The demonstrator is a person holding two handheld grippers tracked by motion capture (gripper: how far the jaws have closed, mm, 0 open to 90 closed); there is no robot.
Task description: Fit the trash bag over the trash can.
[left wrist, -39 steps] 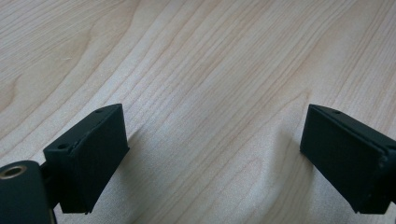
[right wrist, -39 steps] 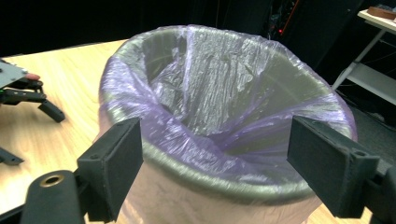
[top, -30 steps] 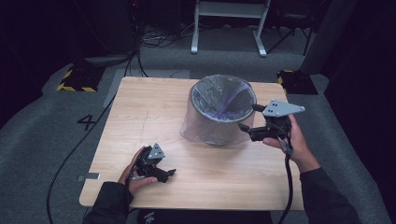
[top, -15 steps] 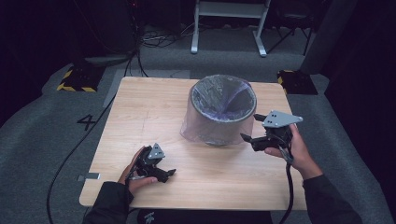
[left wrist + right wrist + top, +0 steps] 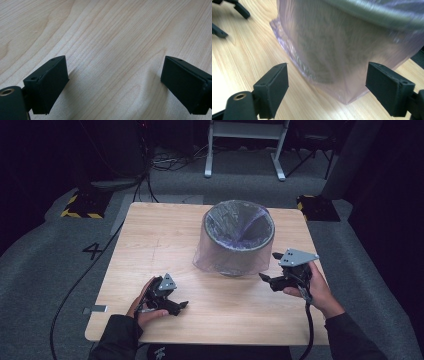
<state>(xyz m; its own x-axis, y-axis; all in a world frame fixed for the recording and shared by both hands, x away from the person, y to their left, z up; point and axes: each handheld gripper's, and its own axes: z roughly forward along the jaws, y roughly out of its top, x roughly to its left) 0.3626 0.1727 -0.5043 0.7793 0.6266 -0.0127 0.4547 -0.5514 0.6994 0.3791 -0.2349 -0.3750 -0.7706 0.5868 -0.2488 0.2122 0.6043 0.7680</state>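
Since a second ago, our right gripper (image 5: 267,279) has dropped from beside the rim to low at the near right side of the grey round bin lined with a thin lilac plastic bag (image 5: 235,240) — jaws spread wide, nothing between them, just short of the bag. That bin stands on the pale wooden table (image 5: 150,245), towards its far right. Our left gripper (image 5: 177,307) rests at the near left, unmoved — jaws apart, empty over bare wood.

wooden table (image 5: 165,240), grey carpet floor (image 5: 45,270), white stand legs (image 5: 245,140)
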